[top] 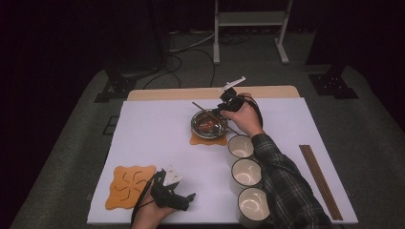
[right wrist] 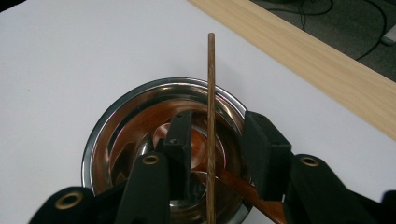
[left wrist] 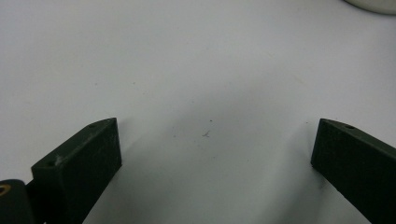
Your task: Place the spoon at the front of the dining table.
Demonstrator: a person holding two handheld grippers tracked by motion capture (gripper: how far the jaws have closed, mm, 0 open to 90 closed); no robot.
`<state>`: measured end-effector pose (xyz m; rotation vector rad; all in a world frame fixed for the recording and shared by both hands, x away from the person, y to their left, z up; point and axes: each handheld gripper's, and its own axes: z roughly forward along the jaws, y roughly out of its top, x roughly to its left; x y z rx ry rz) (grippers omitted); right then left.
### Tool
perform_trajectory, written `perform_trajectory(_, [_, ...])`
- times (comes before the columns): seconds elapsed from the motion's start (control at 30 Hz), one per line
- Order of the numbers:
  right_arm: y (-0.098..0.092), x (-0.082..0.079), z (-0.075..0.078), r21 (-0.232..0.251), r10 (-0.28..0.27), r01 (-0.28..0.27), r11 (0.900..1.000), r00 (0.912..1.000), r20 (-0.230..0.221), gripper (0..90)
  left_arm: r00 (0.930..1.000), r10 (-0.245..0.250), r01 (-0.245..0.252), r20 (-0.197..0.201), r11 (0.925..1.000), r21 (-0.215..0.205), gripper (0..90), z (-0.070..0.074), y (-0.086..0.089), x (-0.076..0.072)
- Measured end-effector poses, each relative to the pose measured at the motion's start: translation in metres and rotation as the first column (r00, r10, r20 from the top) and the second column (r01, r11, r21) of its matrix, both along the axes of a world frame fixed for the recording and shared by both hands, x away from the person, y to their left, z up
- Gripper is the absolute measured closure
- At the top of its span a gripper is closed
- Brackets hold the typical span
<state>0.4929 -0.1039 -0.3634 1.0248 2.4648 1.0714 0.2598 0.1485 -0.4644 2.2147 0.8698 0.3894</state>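
Note:
A shiny metal bowl (top: 208, 123) (right wrist: 107, 140) sits on an orange coaster (top: 200, 140) at the middle of the white table. A thin wooden chopstick (top: 200, 109) (right wrist: 211, 84) lies across its rim. My right gripper (top: 223, 109) (right wrist: 212, 135) hovers over the bowl with a jaw on each side of the chopstick; there is a gap on both sides, so it is open. A reddish-brown flat piece (right wrist: 247, 189) rests inside the bowl. My left gripper (top: 187, 200) (left wrist: 215, 140) lies near the front edge, wide open over bare table.
Three white cups (top: 240, 146) (top: 246, 171) (top: 253, 202) stand in a row right of the bowl, under the right forearm. An orange cut-out mat (top: 130, 186) lies front left. More chopsticks (top: 320, 181) lie at the right edge. A wooden strip (right wrist: 317, 70) borders the far side.

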Motion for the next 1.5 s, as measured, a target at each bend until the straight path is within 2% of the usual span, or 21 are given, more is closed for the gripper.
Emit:
perform_trajectory(0.43, [-0.012,-0.012,0.006,-0.005,0.0,0.0,1.0,0.9999,0.014,57.5,1.0,-0.002,0.002,-0.004,1.0,0.001,0.5,0.0,0.0,0.0])
perform_trajectory(0.73, [-0.023,-0.019,0.007,0.015,-0.007,0.007,1.0,0.9999,0.011,57.4,1.0,-0.001,0.001,-0.002,1.0,0.003,0.5,0.0,0.0,0.0])
perform_trajectory(1.5, [-0.055,-0.039,0.01,0.019,-0.031,0.03,0.999,0.999,0.034,56.5,1.0,-0.002,0.002,-0.006,1.0,0.001,0.5,0.0,0.0,0.0])
